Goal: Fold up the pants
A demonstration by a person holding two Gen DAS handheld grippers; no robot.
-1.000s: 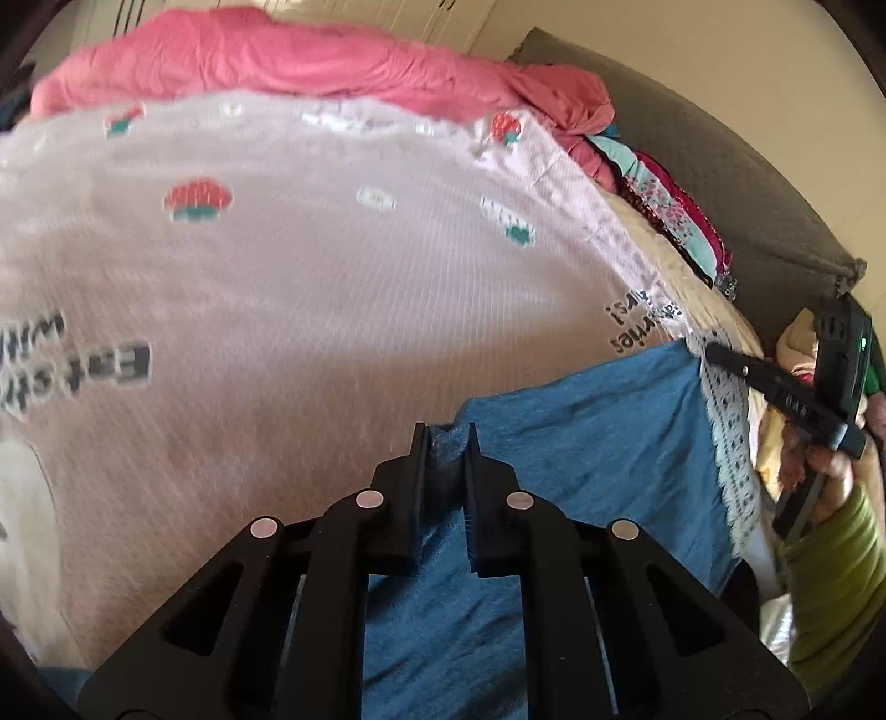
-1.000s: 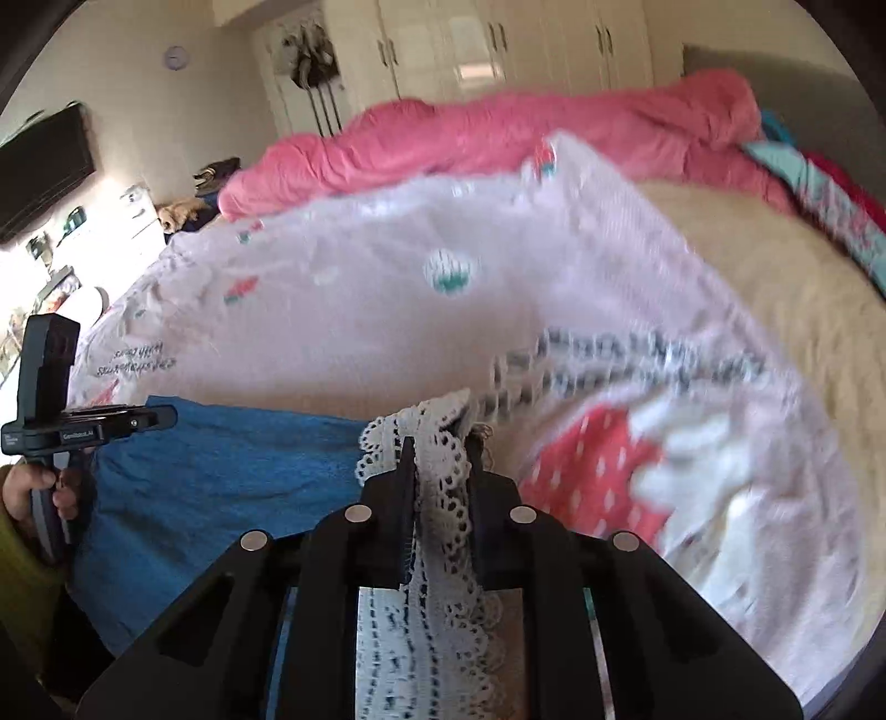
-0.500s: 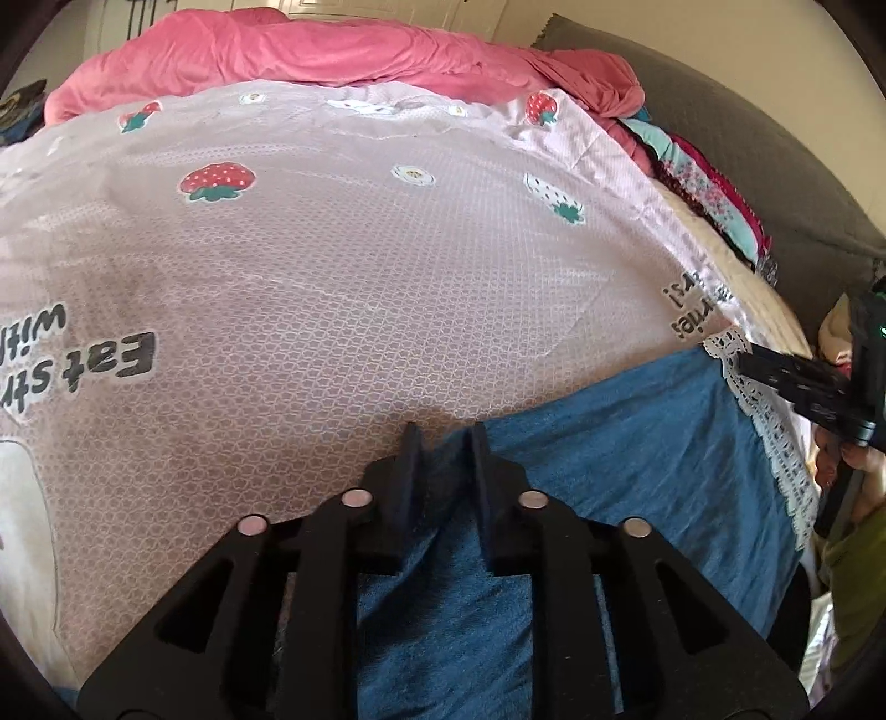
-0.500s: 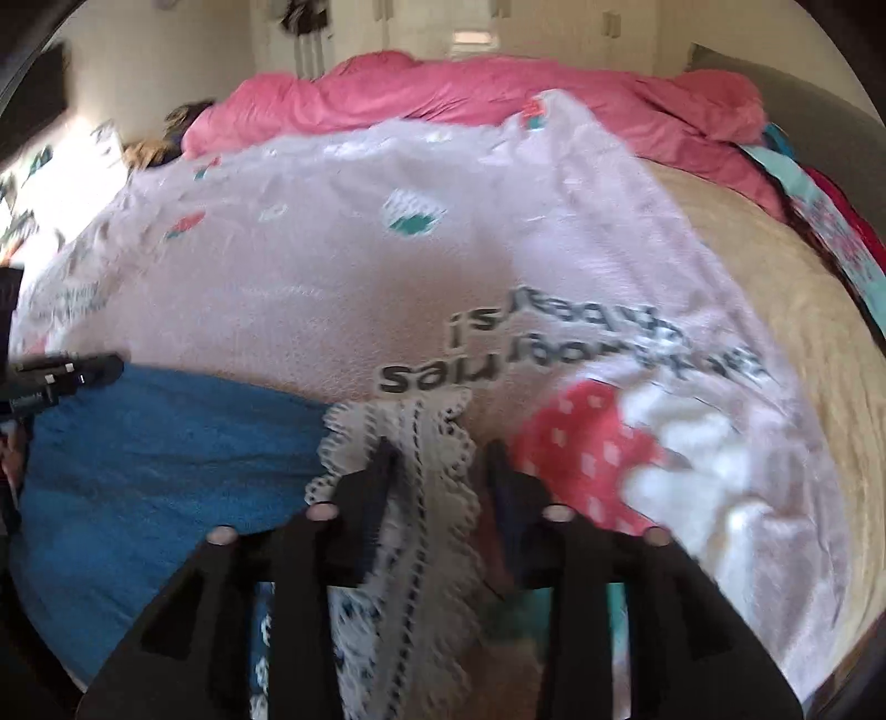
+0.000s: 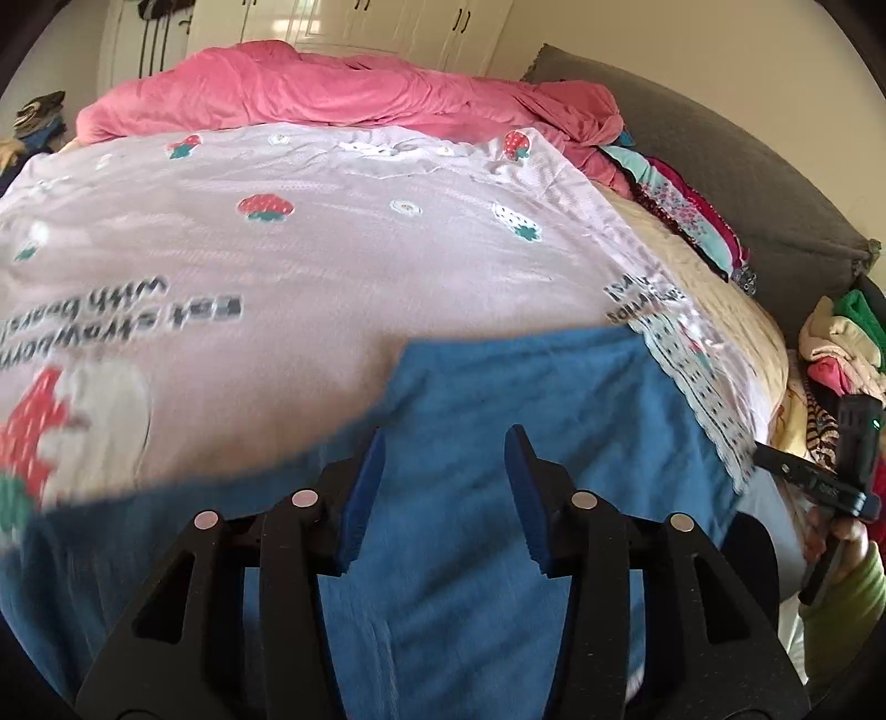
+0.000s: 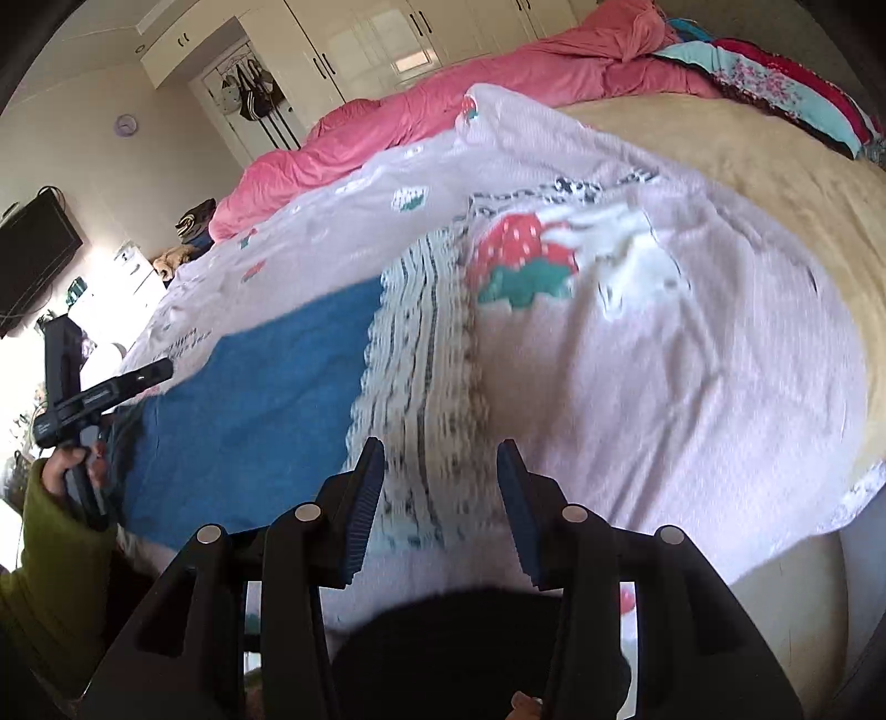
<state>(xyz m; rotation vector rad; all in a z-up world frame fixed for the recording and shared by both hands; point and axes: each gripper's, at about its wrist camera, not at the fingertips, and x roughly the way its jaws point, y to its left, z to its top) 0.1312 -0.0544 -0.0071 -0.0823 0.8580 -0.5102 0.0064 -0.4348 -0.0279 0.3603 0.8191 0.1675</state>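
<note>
Blue pants (image 5: 531, 399) with a white lace hem (image 5: 698, 387) lie flat on the pink strawberry-print sheet (image 5: 332, 266) near the bed's front edge. My left gripper (image 5: 443, 487) is open and empty above the blue cloth. My right gripper (image 6: 440, 487) is open and empty above the lace hem (image 6: 421, 343); the blue cloth (image 6: 266, 387) spreads to its left. The left gripper also shows in the right wrist view (image 6: 127, 382), and the right gripper in the left wrist view (image 5: 797, 476).
A pink duvet (image 5: 343, 94) is bunched at the far side of the bed. Patterned clothes (image 5: 681, 210) lie by the grey headboard (image 5: 736, 160). A clothes pile (image 5: 841, 343) sits at the right. Wardrobes (image 6: 354, 39) stand behind.
Both grippers have opened and let go of the pants, the left off the blue cloth, the right off the lace hem. Both have pulled back; the pants now lie flat.
</note>
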